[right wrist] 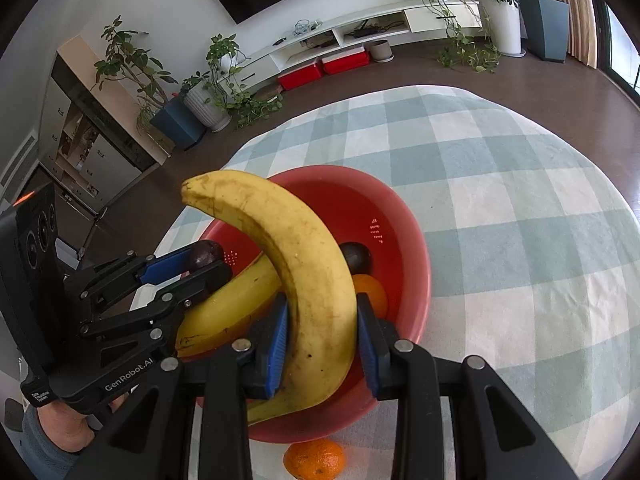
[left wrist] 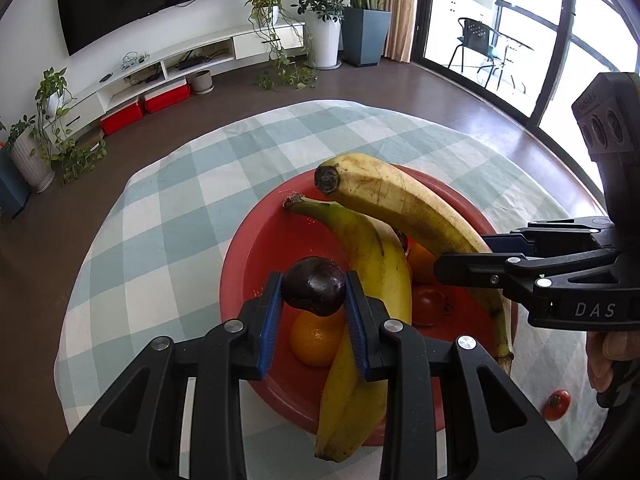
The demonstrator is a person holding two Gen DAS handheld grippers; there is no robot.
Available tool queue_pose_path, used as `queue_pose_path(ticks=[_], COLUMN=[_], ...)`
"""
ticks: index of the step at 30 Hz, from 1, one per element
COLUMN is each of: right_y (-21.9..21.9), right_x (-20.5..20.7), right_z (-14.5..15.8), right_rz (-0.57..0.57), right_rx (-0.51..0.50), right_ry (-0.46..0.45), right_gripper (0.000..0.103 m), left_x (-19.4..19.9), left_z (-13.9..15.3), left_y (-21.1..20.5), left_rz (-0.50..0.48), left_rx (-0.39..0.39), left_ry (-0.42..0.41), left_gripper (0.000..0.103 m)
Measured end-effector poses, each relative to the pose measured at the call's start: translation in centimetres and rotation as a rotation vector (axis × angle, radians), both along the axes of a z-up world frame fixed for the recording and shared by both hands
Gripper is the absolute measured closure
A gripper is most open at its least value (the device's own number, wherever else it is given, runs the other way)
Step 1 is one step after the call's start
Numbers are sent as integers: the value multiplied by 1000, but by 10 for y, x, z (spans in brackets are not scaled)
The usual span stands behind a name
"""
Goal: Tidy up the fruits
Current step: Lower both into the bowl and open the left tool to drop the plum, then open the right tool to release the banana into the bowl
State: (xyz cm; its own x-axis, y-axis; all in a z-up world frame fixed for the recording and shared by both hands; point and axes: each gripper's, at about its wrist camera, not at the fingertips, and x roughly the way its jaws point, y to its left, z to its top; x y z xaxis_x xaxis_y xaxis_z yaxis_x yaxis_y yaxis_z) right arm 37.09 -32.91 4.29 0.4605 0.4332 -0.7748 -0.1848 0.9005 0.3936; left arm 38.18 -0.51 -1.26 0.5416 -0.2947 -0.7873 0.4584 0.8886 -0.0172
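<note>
My left gripper point(left wrist: 315, 294) clamps a dark plum point(left wrist: 315, 286) above the red bowl point(left wrist: 256, 248). My right gripper point(right wrist: 322, 340) grips a banana point(right wrist: 304, 272) over the bowl's near rim, beside another banana point(left wrist: 360, 280).

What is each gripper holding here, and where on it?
Left gripper pinches a dark plum across its middle; right gripper grips a banana mid-length, above the red bowl.
</note>
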Motion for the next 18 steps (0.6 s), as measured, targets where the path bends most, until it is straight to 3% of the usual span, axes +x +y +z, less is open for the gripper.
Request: queue_pose_path(ticks=[12, 18], right_y=[7, 8], right_x=[-3, -3], right_z=[0, 0], right_rz=[-16, -15], right_rx=[-41, -49], right_ry=[-6, -3], right_gripper=[68, 67], left_x=[1, 3], left_z=[-1, -2], left_y=[1, 5], left_rz=[4, 28], left_rx=[-4, 9], left_ry=[3, -5], left_gripper=[74, 62])
